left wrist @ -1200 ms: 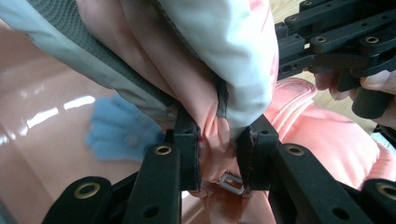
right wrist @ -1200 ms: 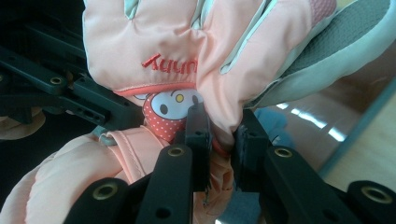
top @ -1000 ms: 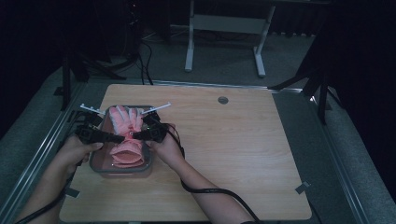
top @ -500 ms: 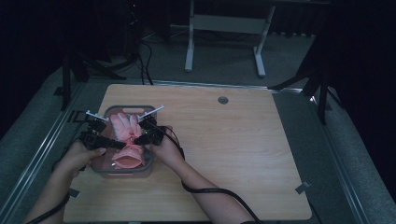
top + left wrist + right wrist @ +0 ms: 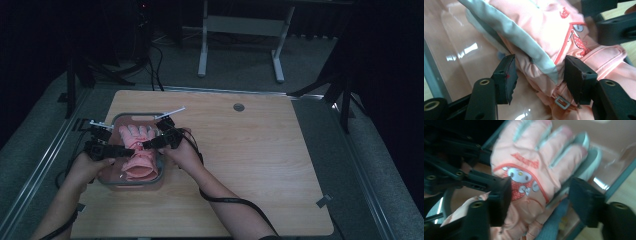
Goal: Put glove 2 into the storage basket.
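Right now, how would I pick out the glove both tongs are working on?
On the wooden table, look near the left edge for the clear, grey-rimmed tray. The glove lies in it: padded pink, grey strips between the fingers, a cartoon character patch on its back, the only pink thing there.

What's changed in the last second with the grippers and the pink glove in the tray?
Both grippers' jaws have just been opening: left gripper and right gripper now straddle the padded pink glove without pressing it. The glove stays in the clear plastic tray; the hands barely shifted.
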Available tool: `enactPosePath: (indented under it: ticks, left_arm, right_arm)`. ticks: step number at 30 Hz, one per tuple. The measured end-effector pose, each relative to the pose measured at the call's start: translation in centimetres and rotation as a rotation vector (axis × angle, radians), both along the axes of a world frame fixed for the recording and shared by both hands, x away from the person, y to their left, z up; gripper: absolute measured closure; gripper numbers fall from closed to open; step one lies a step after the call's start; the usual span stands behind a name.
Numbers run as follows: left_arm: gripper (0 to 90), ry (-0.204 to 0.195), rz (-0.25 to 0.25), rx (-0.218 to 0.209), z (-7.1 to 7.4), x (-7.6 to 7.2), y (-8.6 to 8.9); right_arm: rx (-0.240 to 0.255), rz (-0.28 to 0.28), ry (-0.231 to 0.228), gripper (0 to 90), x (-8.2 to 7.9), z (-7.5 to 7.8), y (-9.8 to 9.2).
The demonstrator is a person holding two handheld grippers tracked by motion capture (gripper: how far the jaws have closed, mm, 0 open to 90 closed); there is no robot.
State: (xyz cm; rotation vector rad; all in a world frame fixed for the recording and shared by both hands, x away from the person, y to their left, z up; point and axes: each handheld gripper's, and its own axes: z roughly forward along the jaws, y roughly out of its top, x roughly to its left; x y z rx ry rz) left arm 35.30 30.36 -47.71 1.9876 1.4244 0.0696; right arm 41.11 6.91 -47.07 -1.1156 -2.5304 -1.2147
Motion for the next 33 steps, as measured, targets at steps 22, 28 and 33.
enactPosePath:
  ticks: [22,28,33]
  left_arm:
    - [14.3,-0.320,-0.057,-0.046,4.8,-3.6,-3.9]
    - [14.3,-0.339,-0.127,-0.046,5.1,-4.5,-6.8]
    - [14.3,-0.364,-0.182,-0.071,5.2,-5.2,-9.2]
  right_arm:
    - [0.085,0.094,-0.088,18.1,-0.8,2.6,-5.4]
    - [0.075,0.100,-0.090,18.1,-1.1,2.2,-7.1]
    - [0.067,0.092,-0.092,18.0,-1.3,1.8,-8.6]
